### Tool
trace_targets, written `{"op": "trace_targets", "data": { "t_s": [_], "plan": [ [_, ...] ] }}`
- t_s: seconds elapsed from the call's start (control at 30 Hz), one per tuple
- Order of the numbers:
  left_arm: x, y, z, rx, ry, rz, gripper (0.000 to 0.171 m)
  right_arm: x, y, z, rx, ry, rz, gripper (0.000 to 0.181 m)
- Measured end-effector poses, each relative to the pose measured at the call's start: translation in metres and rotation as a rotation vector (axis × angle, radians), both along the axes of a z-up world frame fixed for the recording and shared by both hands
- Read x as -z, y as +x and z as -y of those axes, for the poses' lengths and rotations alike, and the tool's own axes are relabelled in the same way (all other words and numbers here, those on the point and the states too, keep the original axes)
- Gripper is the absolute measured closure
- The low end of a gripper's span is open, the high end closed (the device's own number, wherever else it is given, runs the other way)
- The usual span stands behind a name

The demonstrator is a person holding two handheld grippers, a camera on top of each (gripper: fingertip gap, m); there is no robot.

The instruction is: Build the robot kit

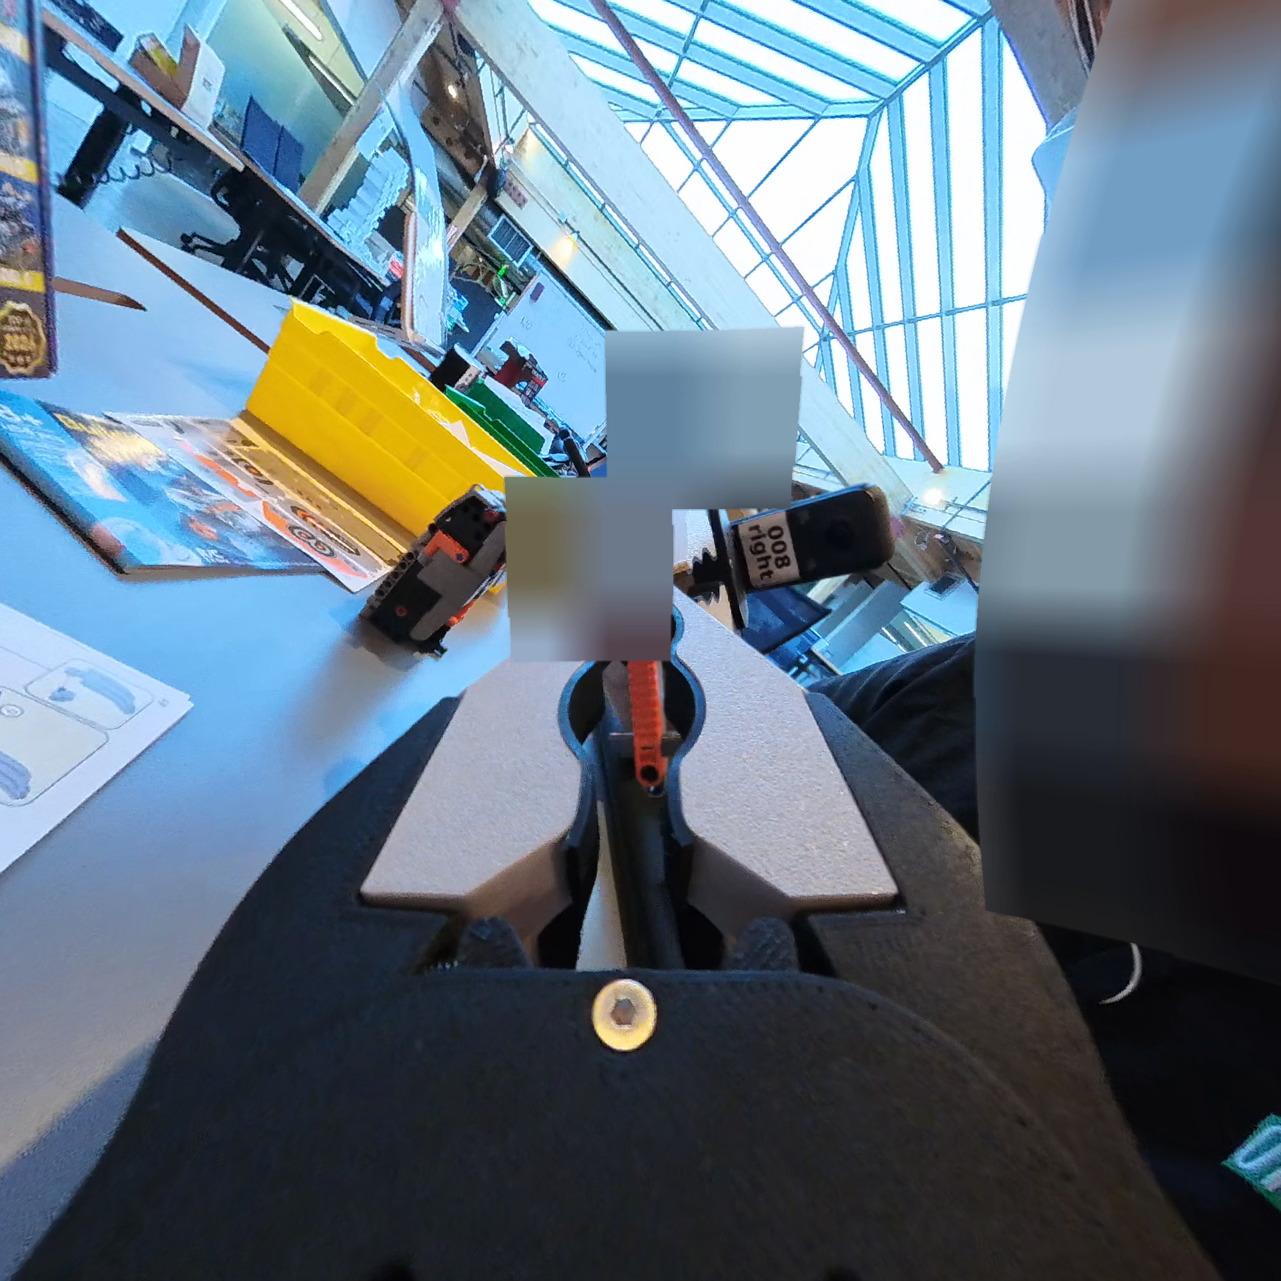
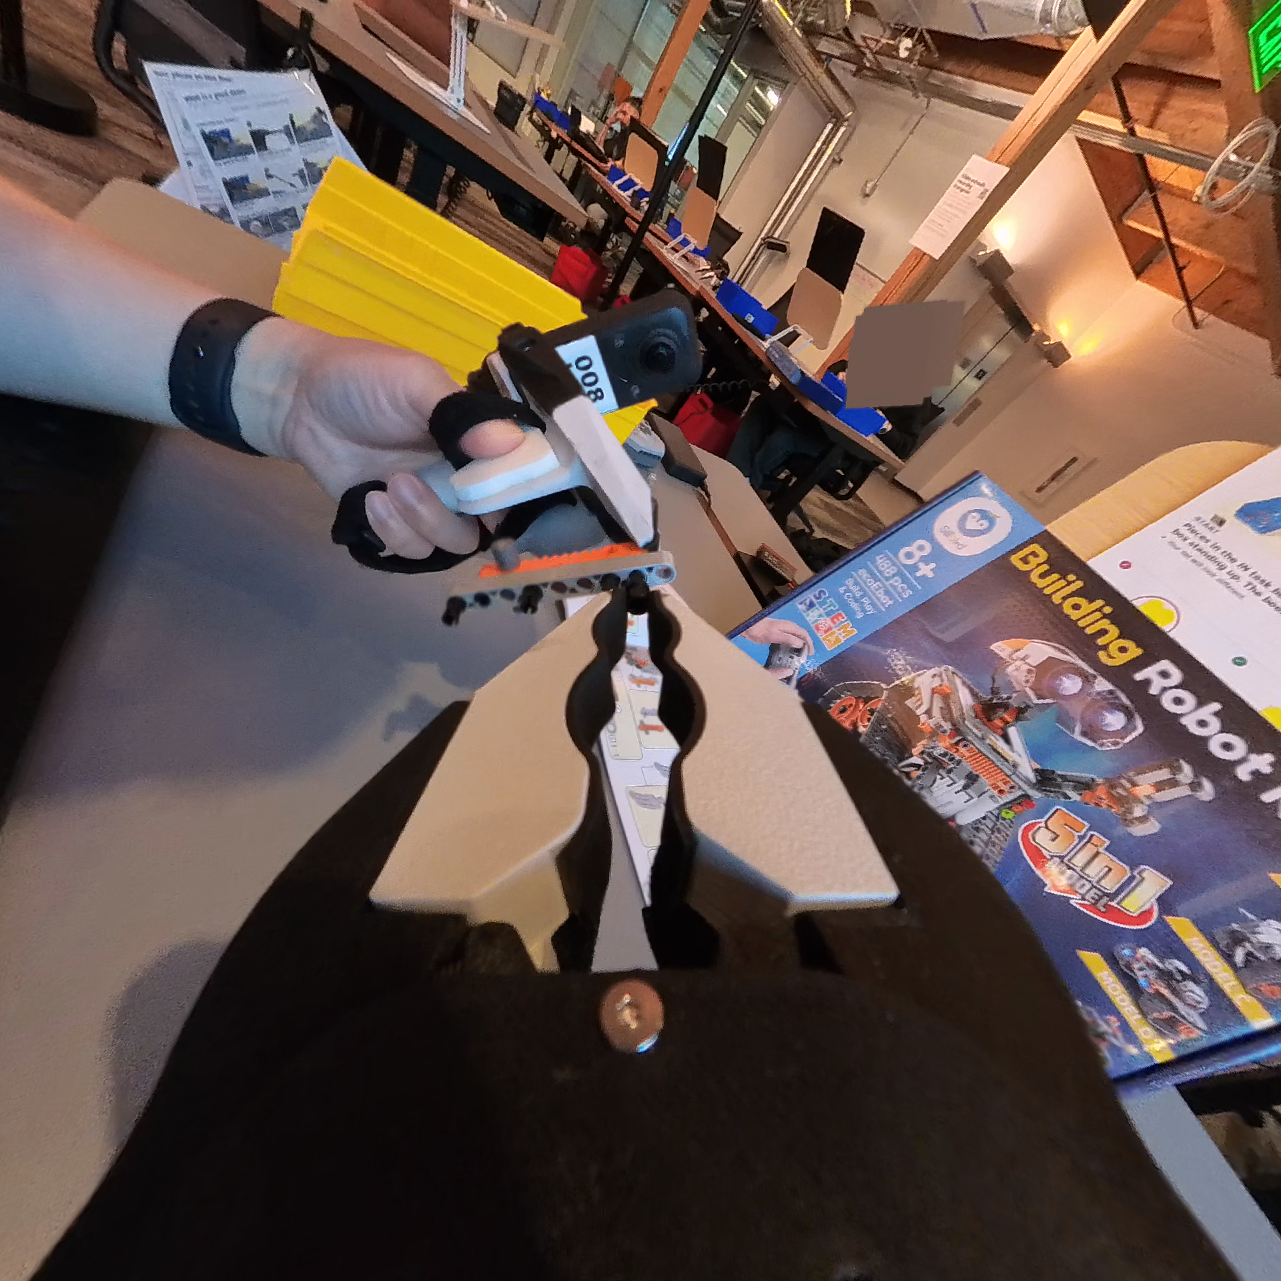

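**Both wrist views, one moment.** Your left tool [image 1: 632,676] is clenched on the beam [image 2: 561,579], a grey holed bar topped by an orange toothed strip; in its own view only the orange strip shows in the narrow gap, and the tips are hidden by a blurred patch. Your left hand [image 2: 360,430] holds that tool above the desk [image 2: 173,693], with the beam roughly level and clear of the surface. Your right tool [image 2: 634,613] is closed on a small black pin [image 2: 636,595]; the pin's top meets the beam's underside near its right end, though you cannot tell whether it is seated in a hole. Two more pins [image 2: 530,602] already hang from the beam farther left; several holes between them look open. Resting on the desk: a small grey-and-black build [image 1: 437,575] just in front of the yellow bin [image 1: 360,416]; an open booklet [image 1: 173,485] beside it; a printed kit box [image 2: 1040,728] to your right.
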State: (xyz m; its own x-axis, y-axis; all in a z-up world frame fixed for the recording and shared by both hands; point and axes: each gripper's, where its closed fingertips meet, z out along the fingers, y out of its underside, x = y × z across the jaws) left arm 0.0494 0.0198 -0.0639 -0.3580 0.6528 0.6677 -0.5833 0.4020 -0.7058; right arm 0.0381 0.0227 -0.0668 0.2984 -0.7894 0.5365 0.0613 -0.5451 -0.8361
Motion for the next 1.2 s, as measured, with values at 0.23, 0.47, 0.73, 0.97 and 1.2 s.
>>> {"op": "trace_targets", "data": {
  "t_s": [0.23,0.47,0.73,0.97,1.2],
  "plan": [
    [0.006,-0.002,0.0,0.041,0.04,-0.005,0.165,0.0,0.003,0.002,0.033,-0.021,0.037,0.176],
    [0.011,-0.001,-0.003,0.064,0.072,0.034,0.166,0.006,0.006,0.002,0.036,-0.035,0.021,0.176],
    [0.019,-0.006,-0.007,0.112,0.118,0.068,0.166,0.015,0.002,-0.003,-0.019,-0.086,-0.034,0.176],
    [0.031,-0.015,-0.015,0.176,0.154,0.165,0.166,0.026,-0.005,-0.009,-0.108,-0.083,-0.124,0.176],
    [0.021,-0.01,-0.01,0.113,0.078,0.157,0.166,0.019,-0.002,-0.004,-0.081,-0.023,-0.086,0.176]
  ]
}}
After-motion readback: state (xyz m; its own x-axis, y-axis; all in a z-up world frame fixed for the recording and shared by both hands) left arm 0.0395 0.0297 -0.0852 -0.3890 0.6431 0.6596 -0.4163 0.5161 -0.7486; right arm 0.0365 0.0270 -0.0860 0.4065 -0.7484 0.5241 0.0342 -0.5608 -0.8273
